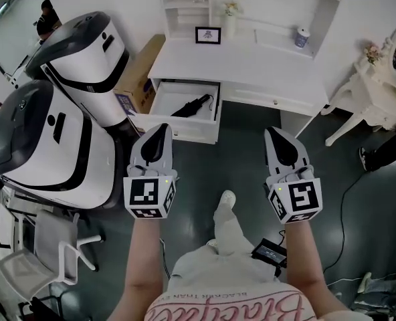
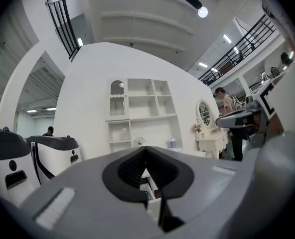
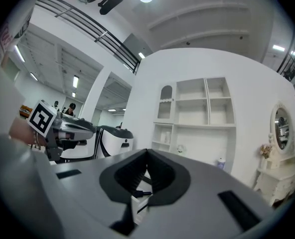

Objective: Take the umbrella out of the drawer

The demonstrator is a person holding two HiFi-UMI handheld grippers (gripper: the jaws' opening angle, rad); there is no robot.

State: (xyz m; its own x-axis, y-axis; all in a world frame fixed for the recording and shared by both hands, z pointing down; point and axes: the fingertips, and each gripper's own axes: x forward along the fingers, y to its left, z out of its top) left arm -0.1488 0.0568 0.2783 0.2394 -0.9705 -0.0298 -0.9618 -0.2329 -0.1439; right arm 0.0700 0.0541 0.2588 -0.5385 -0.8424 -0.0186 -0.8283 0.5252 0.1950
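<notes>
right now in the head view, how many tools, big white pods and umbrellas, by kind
tools: 2, left tool and right tool
pods: 2
umbrella: 1
total: 5

A black umbrella (image 1: 192, 105) is seen in the white drawer (image 1: 178, 132) of the white desk (image 1: 251, 72), and a black picture frame (image 1: 208, 35) is set on the desk. Left of the desk, a brown box (image 1: 141, 79) and two white machines (image 1: 84, 52) with black and grey parts are seen, and the floor (image 1: 245, 146) before the desk is dark grey. The left gripper (image 1: 160, 129) and the right gripper (image 1: 273, 132) are coloured light grey with black pads (image 1: 156, 147), and black and white squares are printed on their cubes (image 1: 149, 196).
</notes>
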